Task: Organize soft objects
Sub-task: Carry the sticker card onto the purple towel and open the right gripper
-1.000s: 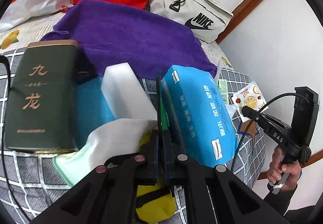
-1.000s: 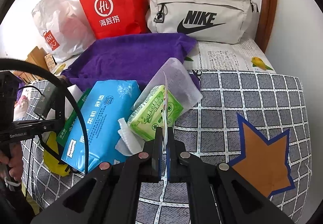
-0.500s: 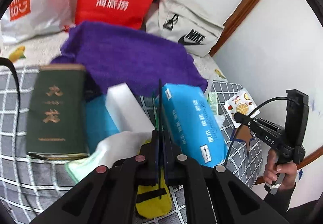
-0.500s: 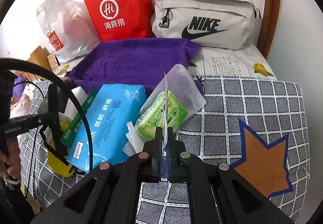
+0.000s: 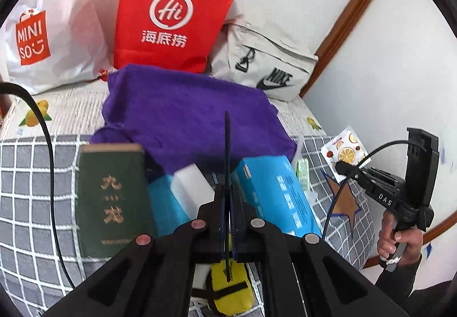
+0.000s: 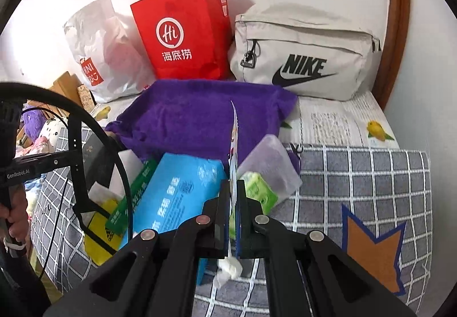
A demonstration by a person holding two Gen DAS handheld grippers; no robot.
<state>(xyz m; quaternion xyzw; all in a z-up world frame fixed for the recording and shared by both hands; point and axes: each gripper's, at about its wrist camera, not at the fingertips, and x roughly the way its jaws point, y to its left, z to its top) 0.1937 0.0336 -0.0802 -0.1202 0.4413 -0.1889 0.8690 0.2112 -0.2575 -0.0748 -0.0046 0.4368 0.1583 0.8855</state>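
left gripper (image 5: 228,197) clenches a dark flat packet (image 5: 227,145), right gripper (image 6: 234,194) a white sachet (image 6: 234,128), both edge-on, pointing away

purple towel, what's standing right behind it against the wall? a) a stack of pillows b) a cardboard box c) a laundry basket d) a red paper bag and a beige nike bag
d: in the right wrist view the red paper bag and the beige Nike bag stand side by side behind the purple towel.

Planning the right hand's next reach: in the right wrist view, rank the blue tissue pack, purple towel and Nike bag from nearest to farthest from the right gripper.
1. blue tissue pack, just left of the right gripper.
2. purple towel, behind the pack, centre.
3. Nike bag, against the wall, upper right.
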